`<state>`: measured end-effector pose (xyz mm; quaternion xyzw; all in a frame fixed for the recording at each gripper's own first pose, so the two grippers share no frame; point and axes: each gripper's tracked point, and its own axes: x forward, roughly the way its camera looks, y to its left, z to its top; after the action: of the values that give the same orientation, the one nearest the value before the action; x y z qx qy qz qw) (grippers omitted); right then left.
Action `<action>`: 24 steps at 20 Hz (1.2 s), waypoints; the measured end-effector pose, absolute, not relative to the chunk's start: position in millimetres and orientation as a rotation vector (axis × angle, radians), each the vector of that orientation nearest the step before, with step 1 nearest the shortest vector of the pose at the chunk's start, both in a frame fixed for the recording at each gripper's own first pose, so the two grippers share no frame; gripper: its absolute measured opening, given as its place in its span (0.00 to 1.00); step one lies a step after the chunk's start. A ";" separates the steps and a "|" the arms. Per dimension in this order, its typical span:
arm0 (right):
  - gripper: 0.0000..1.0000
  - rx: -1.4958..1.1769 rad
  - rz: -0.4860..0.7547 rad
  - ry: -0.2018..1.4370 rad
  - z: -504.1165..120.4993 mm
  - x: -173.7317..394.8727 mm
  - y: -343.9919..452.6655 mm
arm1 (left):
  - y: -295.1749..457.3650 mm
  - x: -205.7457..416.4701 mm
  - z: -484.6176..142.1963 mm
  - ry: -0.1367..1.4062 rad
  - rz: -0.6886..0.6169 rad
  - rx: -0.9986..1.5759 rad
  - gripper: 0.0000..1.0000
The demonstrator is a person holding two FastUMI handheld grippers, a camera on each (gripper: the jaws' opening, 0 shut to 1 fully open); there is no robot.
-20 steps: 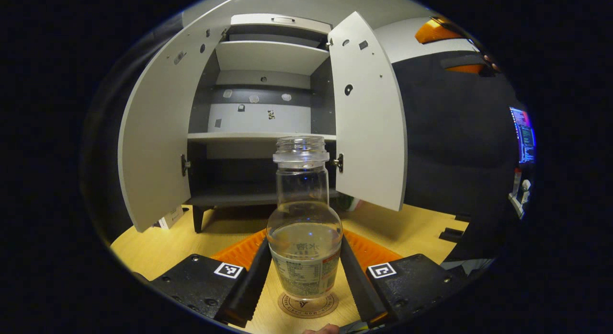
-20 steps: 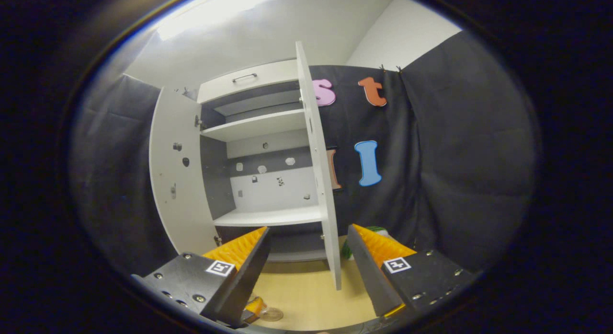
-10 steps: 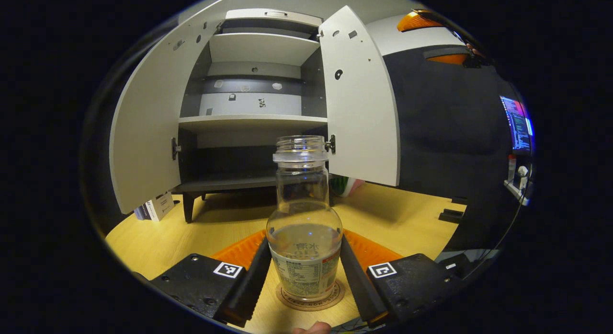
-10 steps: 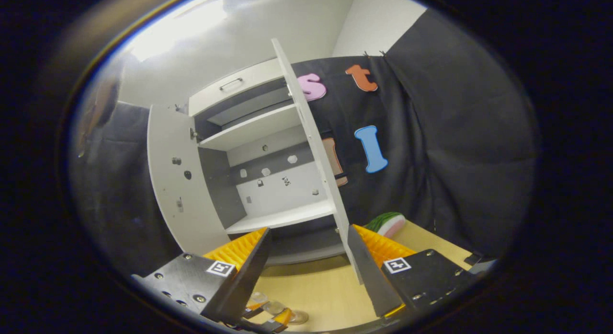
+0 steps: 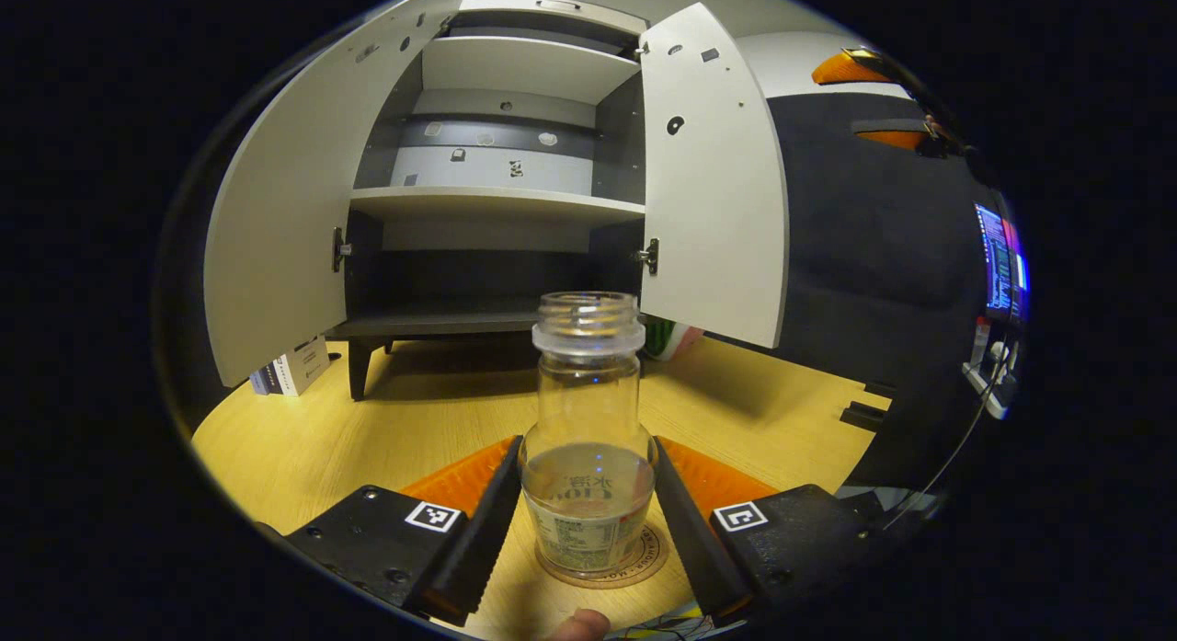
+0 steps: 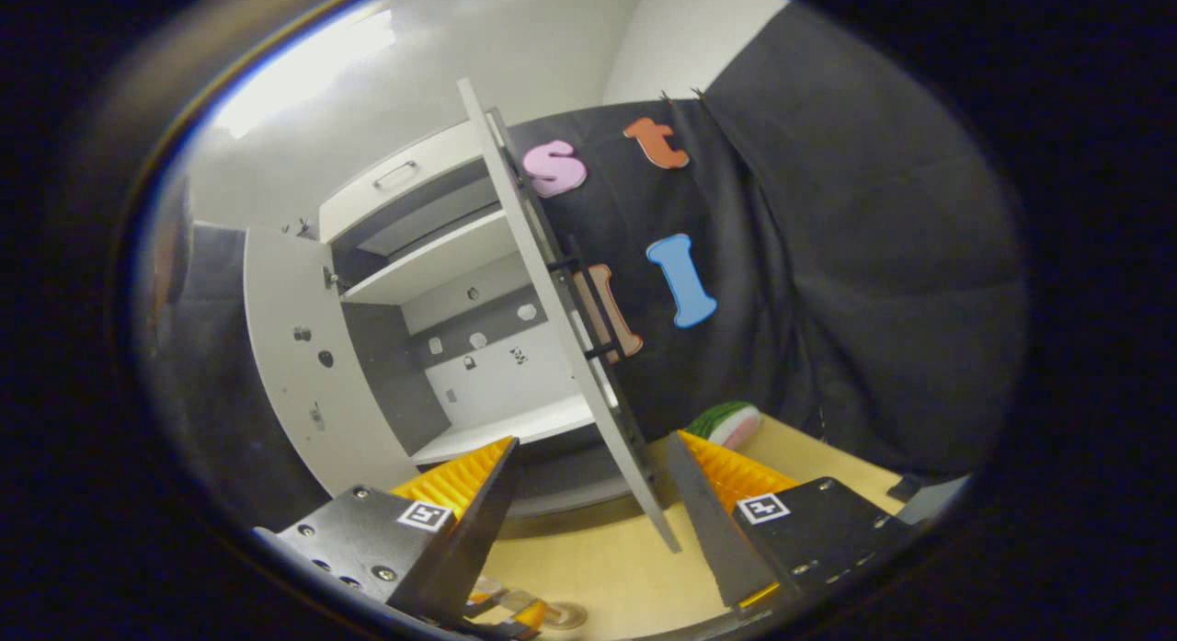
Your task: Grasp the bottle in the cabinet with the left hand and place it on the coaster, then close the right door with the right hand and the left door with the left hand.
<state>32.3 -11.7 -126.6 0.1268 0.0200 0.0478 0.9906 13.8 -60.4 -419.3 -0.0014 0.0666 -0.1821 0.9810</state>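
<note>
A clear bottle [image 5: 587, 439] with some liquid and no cap stands upright on the round cork coaster [image 5: 614, 560] on the wooden table. My left gripper [image 5: 588, 531] is shut on the bottle's lower body, one finger pressing each side. Behind it the white cabinet [image 5: 497, 200] stands with its left door [image 5: 276, 218] and right door [image 5: 713, 181] both swung open and its shelves bare. In the right gripper view my right gripper [image 6: 588, 503] is open and holds nothing. It hangs in front of the right door's [image 6: 552, 301] edge, apart from it, with the door's dark handle [image 6: 584, 305] in sight.
A watermelon-slice toy [image 5: 667, 339] [image 6: 726, 423] lies on the table by the cabinet's right foot. Small boxes [image 5: 290, 379] sit under the left door. A lit monitor [image 5: 1002, 264] stands at the far right. A fingertip [image 5: 575, 625] shows at the bottom edge.
The bottle came down with my left gripper and now rests on the coaster. My right gripper swung round to the right, bringing the right door's outer face and handle into sight.
</note>
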 end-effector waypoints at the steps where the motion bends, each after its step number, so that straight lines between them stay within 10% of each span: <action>1: 0.94 0.208 0.107 0.027 -121.7 33.5 -7.3 | -58.3 12.3 -412.8 0.141 -0.375 0.001 0.85; 24: 0.97 -0.042 -0.062 0.005 -43.0 136.8 -110.8 | -21.7 4.4 -132.5 0.081 -0.514 0.064 0.89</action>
<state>136.8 -110.8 -43.0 -0.0212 0.0025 -0.0311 0.9993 4.4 -21.7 -132.5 0.0318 0.0400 -0.2541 0.9658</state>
